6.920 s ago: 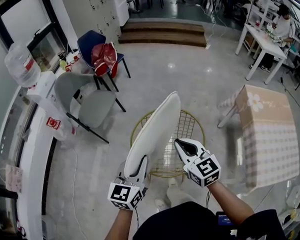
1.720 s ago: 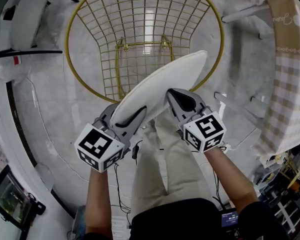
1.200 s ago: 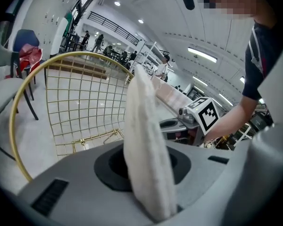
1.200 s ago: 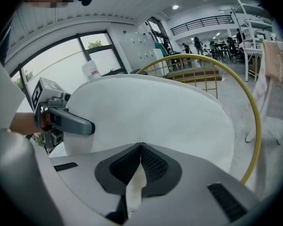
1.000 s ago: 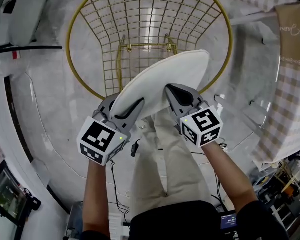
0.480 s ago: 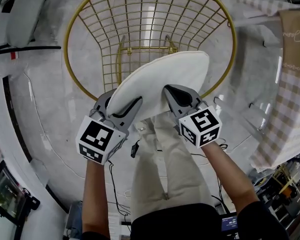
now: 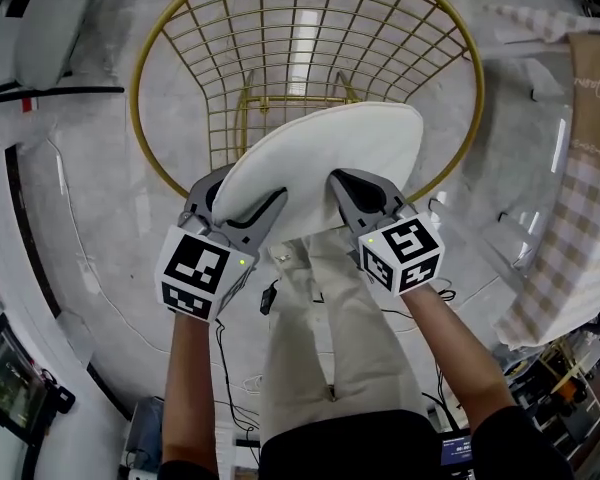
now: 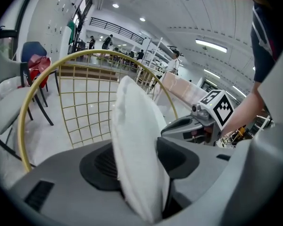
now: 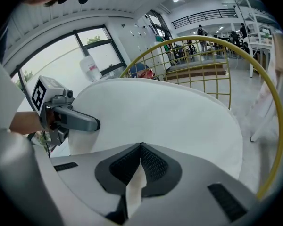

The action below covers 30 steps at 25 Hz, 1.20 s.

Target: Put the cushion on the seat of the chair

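Note:
A white round cushion hangs nearly flat over the front of the gold wire chair, above its seat. My left gripper is at the cushion's near left edge. Its jaws are opening, and the thick edge stands loosely between them, with a dark gap at one pad. My right gripper is shut on the near right edge, with a thin fold of fabric pinched between its pads. In the right gripper view, the cushion spreads toward the chair's rim.
A grey chair stands at the far left. On the right is a table with a checked cloth. The person's beige trouser legs are just behind the grippers. Cables lie on the marble floor.
The cushion has sunk a little and tipped flatter over the chair. The left gripper's jaws have spread wider round its edge. The right gripper keeps its grip.

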Each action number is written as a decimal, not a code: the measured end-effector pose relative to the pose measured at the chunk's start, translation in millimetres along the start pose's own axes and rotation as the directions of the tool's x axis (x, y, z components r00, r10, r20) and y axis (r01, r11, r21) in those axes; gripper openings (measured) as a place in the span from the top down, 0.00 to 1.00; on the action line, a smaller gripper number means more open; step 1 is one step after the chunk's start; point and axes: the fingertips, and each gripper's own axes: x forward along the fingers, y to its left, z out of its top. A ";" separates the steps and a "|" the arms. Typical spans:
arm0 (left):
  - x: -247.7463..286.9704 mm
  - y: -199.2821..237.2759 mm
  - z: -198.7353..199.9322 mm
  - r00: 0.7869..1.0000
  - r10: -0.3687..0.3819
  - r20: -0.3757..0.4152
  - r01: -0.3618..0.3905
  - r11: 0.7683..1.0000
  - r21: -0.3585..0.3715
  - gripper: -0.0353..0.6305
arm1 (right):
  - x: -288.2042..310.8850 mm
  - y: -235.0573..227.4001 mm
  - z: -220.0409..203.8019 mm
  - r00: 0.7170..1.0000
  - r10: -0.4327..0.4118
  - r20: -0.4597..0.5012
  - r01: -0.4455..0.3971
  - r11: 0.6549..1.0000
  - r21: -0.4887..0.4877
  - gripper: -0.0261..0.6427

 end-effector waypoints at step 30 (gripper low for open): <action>15.8 63.1 -7.9 0.982 0.189 -0.023 -0.189 0.982 0.021 0.39 | 38.6 -9.5 0.7 0.999 0.011 -0.052 -0.012 1.000 -0.014 0.93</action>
